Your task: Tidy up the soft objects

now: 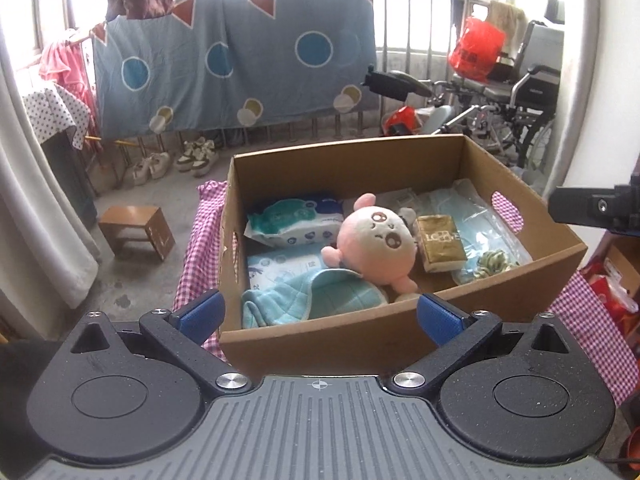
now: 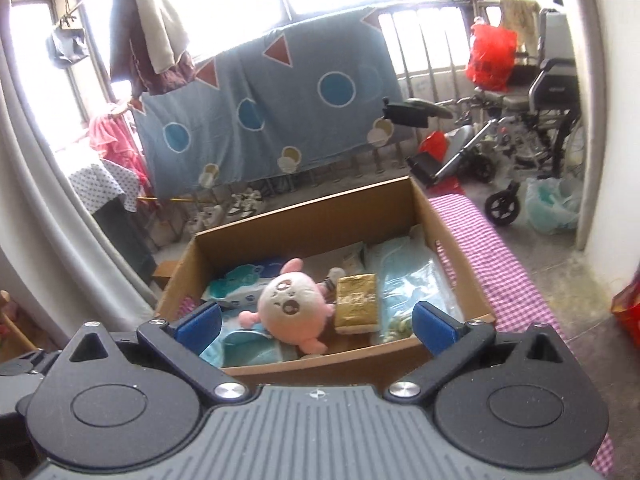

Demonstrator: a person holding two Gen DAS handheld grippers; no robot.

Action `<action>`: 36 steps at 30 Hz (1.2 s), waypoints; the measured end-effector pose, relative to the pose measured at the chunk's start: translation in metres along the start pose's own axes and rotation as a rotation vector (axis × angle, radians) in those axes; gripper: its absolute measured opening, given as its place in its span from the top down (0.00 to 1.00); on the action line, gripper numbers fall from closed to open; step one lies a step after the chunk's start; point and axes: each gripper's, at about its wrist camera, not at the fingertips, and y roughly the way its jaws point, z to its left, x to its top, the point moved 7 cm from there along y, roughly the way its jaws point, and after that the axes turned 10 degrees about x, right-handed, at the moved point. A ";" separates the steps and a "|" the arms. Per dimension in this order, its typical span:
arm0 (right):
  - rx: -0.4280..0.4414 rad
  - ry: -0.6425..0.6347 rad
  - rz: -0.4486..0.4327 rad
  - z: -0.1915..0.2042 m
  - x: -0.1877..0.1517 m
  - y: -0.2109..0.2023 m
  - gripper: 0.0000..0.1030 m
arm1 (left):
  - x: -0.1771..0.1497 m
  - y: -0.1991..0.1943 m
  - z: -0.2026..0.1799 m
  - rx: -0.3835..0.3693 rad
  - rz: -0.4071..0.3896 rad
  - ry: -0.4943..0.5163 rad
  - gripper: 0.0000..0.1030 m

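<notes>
So the cardboard box is the thing to orient by, it sits on a pink checked cloth and both cameras look down into it from the near side.

Going left to right inside the box: a teal quilted cloth is bunched in the near-left corner, lying over a flat printed pack. Behind that, against the left part of the back, is a pack of wet wipes. Middle of the box is the pink plush toy, lying on its back, face up, one arm touching the cloth. Just right of the plush, touching it, is a gold tissue pack. Right side of the box has a clear plastic bag with pale blue stuff in it, and a little green knotted thing near the front-right corner.

Left gripper hovers over the near wall of the box, blue pads spread wide, nothing between them. Right gripper is the same deal, wide apart and empty, hanging above the near edge with the plush showing between its fingers. Off to the left of the box, a small brown stool is on the floor.
</notes>
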 end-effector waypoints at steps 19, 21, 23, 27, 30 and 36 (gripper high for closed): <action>-0.148 -0.163 0.134 -0.004 -0.026 0.031 0.00 | 0.000 0.014 -0.015 0.138 0.135 -0.130 0.00; -0.158 -0.160 0.139 -0.006 -0.027 0.033 0.00 | 0.001 0.015 -0.017 0.147 0.135 -0.123 0.00; -0.167 -0.155 0.144 -0.010 -0.027 0.033 0.00 | 0.001 0.015 -0.019 0.154 0.132 -0.118 0.00; -0.166 -0.136 0.152 -0.015 -0.027 0.035 0.00 | 0.001 0.016 -0.020 0.153 0.135 -0.120 0.00; -0.170 -0.138 0.156 -0.016 -0.028 0.036 0.00 | 0.001 0.016 -0.021 0.156 0.136 -0.115 0.00; -0.174 -0.134 0.167 -0.017 -0.028 0.037 0.00 | 0.001 0.018 -0.023 0.163 0.138 -0.107 0.01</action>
